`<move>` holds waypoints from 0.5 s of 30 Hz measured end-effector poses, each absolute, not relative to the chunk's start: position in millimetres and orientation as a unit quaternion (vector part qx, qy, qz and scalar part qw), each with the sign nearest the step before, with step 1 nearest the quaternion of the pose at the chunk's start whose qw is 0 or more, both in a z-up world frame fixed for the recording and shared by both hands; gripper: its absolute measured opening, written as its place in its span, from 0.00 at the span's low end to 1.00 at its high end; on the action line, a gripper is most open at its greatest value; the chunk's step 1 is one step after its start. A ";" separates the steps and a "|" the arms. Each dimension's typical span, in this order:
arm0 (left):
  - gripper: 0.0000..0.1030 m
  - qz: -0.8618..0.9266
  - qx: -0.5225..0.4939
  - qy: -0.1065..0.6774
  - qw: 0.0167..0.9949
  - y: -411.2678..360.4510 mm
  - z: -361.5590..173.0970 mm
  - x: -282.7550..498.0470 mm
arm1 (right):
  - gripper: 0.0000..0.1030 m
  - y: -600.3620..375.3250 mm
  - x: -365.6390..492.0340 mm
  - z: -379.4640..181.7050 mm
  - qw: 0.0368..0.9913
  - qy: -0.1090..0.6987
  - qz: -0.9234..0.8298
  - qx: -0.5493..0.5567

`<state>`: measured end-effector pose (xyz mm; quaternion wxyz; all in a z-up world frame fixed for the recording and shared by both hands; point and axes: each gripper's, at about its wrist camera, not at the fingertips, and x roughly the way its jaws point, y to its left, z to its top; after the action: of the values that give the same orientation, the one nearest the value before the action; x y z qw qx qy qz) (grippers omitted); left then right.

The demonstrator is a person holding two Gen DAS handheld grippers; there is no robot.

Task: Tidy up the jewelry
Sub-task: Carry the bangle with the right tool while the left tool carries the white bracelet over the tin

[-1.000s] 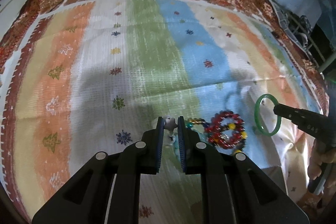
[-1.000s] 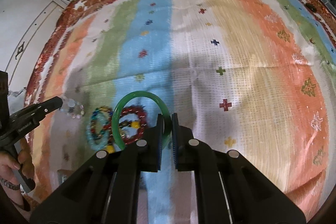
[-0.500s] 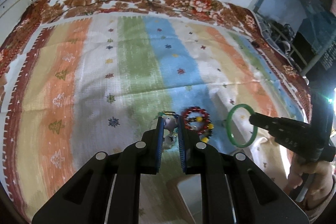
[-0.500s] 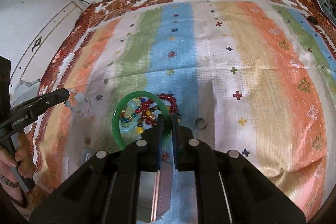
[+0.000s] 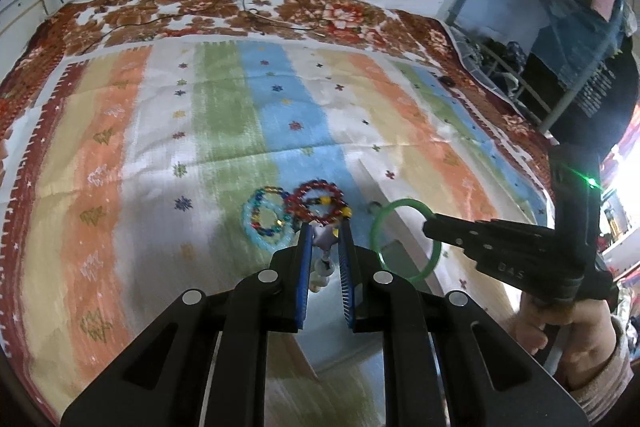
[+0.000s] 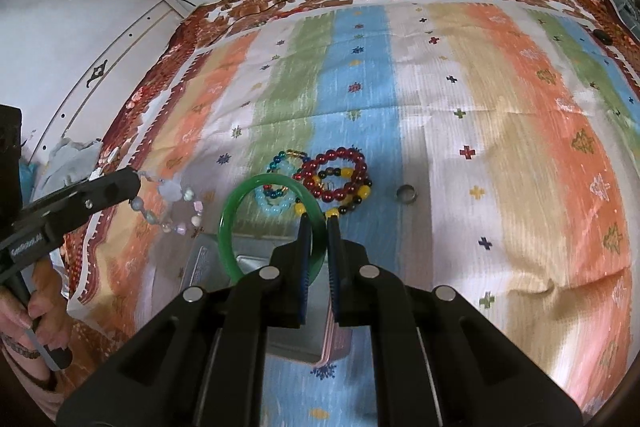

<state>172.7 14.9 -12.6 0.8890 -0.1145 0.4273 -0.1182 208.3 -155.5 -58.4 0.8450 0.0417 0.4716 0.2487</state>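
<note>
A: Starting on the left, what do the left tongs (image 5: 325, 231) have?

B: They are clenched on a pale beaded bracelet (image 6: 172, 209). In the right wrist view it hangs as a drooping loop from the tips, above the striped bedspread (image 6: 460, 155), not touching it.

A: And ahead of those tongs?

B: Just beyond the tips lie a light-blue bead bracelet (image 5: 266, 223) and, to its right, a red bead bracelet (image 5: 319, 201) with yellow and dark beads. The two overlap. Right of them, a small metal ring (image 6: 406, 193) sits apart on the cloth.

A: The right side?

B: The right tongs (image 6: 316, 223) grip a green bangle (image 6: 244, 227) by its rim. The hoop stands out to the left of the tips, on edge, its open face turned toward the camera.

A: Where would these pieces go?

B: Probably into the metal tin (image 6: 256, 267), which lies directly below and slightly behind both pairs of tongs, nearer the person than the loose jewellery. I can't say for sure whether it is a box or a lid.

A: Which hand is closer to it?

B: The right, I'd judge. The bangle hangs right over the tin's near-left part, so a short drop should land it inside. The left bracelet hangs off the tin's left edge and would need to come rightward first.
</note>
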 end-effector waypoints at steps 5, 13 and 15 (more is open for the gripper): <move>0.12 -0.131 -0.114 0.425 0.888 3.6 -14.7 150.6 | 0.09 -158.1 192.2 -57.8 0.843 0.470 0.256 0.045; 0.12 -0.123 -0.099 0.427 0.890 -6.2 -19.5 139.5 | 0.09 -153.0 173.9 -61.9 0.840 0.474 0.262 0.033; 0.12 -0.122 -0.099 0.430 0.889 -5.3 -21.8 140.2 | 0.09 -152.3 174.0 -62.6 0.840 0.475 0.261 0.030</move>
<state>140.2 -5.3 -21.8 0.8888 -0.0987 0.4305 -0.1223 174.0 -152.3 -62.6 0.8397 0.0305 0.4752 0.2609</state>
